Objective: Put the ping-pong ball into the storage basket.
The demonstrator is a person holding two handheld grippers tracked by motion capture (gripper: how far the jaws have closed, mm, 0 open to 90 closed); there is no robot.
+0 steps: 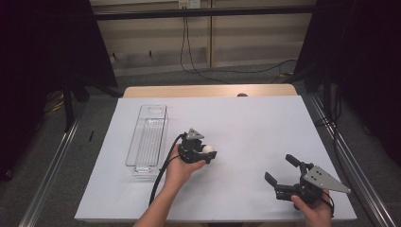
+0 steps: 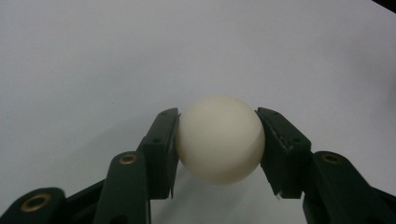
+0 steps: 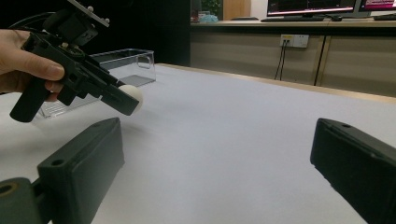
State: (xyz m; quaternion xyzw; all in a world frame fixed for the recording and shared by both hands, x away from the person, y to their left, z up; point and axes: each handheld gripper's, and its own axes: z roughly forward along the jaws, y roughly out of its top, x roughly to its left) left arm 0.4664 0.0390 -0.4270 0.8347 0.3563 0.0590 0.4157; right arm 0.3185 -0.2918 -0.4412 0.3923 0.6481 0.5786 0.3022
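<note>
white table point(image 1: 246, 123); left tool point(image 2: 218, 140) clamps round ball point(image 2: 219, 139), no long axis.

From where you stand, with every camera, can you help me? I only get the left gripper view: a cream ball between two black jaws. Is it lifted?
Observer: Yes, in the right gripper view the ball hangs above the white table.
Operator: Anything nearby to drop it in?
Observer: A clear bin lies just left of the left gripper.
Operator: And the other hand?
Observer: The right gripper is open, holding nothing.
</note>
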